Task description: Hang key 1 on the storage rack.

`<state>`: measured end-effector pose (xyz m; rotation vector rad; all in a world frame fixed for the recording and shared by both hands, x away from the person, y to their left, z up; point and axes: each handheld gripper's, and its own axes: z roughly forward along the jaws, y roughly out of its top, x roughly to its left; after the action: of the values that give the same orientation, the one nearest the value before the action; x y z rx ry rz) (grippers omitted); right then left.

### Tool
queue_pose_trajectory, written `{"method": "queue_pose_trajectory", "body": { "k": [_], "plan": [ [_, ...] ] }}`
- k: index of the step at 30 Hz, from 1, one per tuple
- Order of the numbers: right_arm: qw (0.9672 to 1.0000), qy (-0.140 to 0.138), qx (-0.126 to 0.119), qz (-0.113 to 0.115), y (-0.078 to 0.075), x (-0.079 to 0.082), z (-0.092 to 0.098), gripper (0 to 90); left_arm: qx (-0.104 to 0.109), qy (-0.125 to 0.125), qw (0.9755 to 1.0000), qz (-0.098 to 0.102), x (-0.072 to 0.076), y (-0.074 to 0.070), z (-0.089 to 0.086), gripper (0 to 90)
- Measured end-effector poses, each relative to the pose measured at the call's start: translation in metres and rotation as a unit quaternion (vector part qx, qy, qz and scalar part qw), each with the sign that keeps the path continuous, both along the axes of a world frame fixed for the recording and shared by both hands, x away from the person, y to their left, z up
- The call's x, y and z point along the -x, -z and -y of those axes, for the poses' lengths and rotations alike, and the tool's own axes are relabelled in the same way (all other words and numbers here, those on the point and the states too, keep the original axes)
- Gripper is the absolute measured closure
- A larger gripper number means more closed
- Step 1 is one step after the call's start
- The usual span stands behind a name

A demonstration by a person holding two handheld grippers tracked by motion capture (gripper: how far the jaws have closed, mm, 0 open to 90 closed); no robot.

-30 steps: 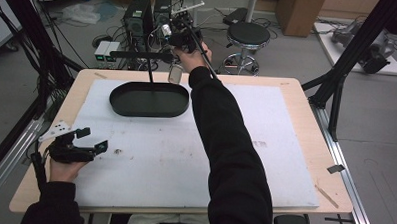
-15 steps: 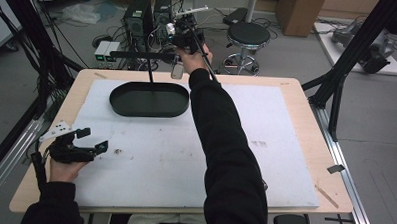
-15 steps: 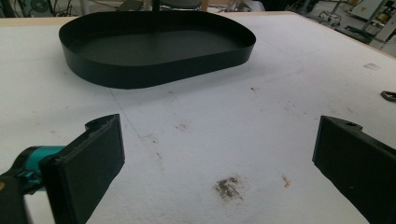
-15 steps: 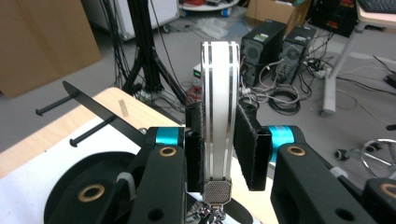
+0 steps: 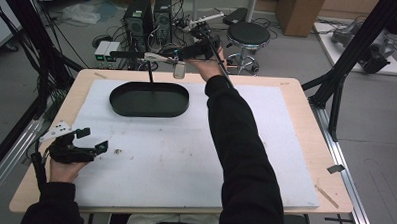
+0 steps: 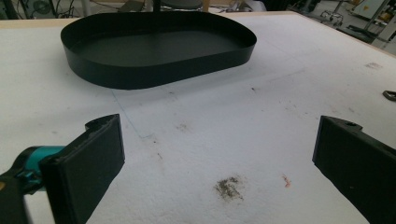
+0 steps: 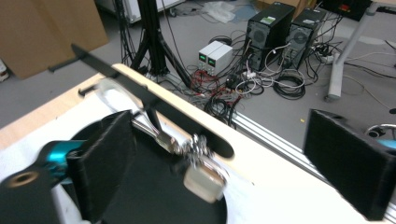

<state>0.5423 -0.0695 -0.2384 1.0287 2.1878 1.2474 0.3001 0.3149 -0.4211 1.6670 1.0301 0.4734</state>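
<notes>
right tongs (image 5: 181,56) have just sprung wide, leaving the keyring (image 5: 178,70) hanging on the rack (image 5: 138,55) at twelve o'clock; left tongs (image 5: 93,141) idle wide.

Quick count, going outward from the one black oval tray (image 5: 149,99): one black stand with a crossbar (image 5: 138,55) rising out of it, one small metal padlock-looking thing (image 5: 178,71) dangling off that bar. Two handheld grippers, one right by the bar (image 5: 188,51) and one near the tray's front-left (image 5: 90,141). Behind the tray: two black PC towers (image 5: 149,15), two small white boxes (image 5: 104,50), one round stool (image 5: 249,33).
</notes>
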Motion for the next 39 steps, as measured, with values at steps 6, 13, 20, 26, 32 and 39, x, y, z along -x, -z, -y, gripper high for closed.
{"method": "queue_pose_trajectory", "body": {
  "k": [6,13,20,26,32,39],
  "plan": [
    [0.9999,-0.009,0.007,-0.005,0.000,0.015,0.020,0.6,-0.003,0.002,1.0000,-0.001,0.001,0.000,0.000,2.6],
    [0.9994,-0.024,0.017,-0.017,0.010,0.032,0.043,0.7,-0.009,0.002,1.0000,-0.003,0.001,-0.001,0.002,2.6],
    [0.9994,-0.021,0.016,-0.021,0.020,0.045,0.064,0.7,-0.011,0.002,0.9999,-0.004,0.001,-0.001,0.001,2.6],
    [0.9992,-0.024,0.023,-0.024,0.029,0.057,0.075,0.7,-0.012,0.002,0.9999,-0.005,0.001,0.000,0.003,2.6],
    [0.9987,-0.029,0.026,-0.034,0.041,0.068,0.086,0.7,-0.015,0.002,0.9999,-0.006,0.001,0.000,0.003,2.6],
    [0.9985,-0.027,0.023,-0.042,0.051,0.077,0.098,0.8,-0.018,0.002,0.9998,-0.007,0.001,0.000,0.003,2.6]
  ]
}}
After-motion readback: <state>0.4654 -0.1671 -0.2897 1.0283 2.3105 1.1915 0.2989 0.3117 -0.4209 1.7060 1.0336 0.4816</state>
